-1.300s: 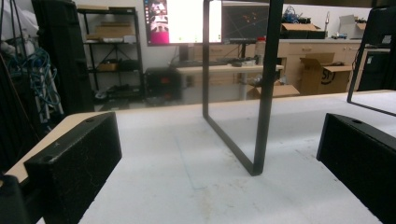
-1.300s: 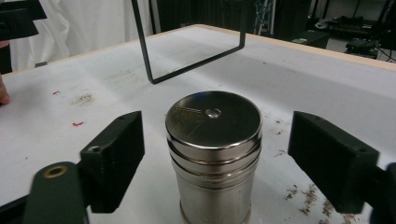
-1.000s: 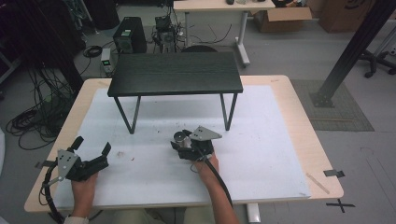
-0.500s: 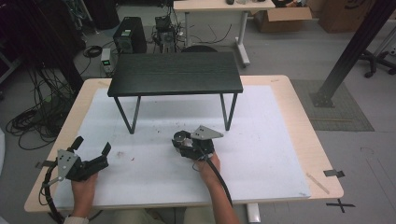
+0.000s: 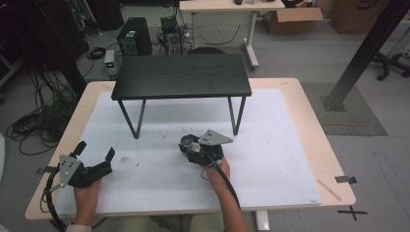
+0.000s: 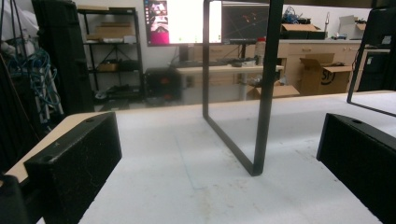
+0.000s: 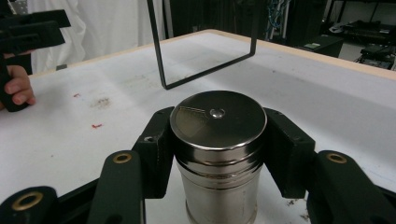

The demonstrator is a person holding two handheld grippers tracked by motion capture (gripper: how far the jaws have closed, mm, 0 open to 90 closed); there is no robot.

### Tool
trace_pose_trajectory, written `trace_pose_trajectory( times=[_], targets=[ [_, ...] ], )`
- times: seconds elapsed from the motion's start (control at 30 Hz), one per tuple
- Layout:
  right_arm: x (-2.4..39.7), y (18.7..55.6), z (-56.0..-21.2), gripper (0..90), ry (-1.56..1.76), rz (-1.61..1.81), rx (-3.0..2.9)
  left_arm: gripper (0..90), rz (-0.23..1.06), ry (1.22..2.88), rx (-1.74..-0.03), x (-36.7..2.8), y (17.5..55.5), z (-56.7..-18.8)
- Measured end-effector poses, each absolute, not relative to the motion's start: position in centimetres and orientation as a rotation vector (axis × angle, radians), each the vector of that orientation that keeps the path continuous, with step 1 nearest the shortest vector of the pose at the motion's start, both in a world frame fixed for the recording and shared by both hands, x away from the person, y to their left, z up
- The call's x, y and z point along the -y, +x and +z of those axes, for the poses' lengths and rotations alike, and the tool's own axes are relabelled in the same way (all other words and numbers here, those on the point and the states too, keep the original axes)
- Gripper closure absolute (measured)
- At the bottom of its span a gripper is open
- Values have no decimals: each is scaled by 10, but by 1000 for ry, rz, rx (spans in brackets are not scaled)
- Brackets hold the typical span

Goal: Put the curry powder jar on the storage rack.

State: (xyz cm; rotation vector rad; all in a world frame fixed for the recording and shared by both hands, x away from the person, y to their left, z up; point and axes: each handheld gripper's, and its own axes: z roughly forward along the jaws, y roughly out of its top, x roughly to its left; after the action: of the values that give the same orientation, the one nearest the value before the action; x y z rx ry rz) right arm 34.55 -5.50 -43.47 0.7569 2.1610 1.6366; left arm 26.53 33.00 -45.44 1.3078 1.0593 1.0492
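My right gripper (image 7: 218, 154) has just closed its jaws on the steel can (image 7: 218, 154), which stands upright on the bench (image 5: 290, 145) just in front of the black shelf (image 5: 181, 76); my left gripper (image 5: 95, 155) rests open, well left of the can

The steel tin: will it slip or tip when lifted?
The tin looks polished, so it may slip. The right gripper clamps it near the lid, which likely limits tipping. On its side, the round wall would probably roll.
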Motion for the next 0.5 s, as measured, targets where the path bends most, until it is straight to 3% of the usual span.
trace_pose_trajectory(
  times=[0.5],
  targets=[
    [64, 342, -400, 485, 719, 1665, -2156, 3, 1051, 1307, -1058, -330, 265, -454]
  ],
)
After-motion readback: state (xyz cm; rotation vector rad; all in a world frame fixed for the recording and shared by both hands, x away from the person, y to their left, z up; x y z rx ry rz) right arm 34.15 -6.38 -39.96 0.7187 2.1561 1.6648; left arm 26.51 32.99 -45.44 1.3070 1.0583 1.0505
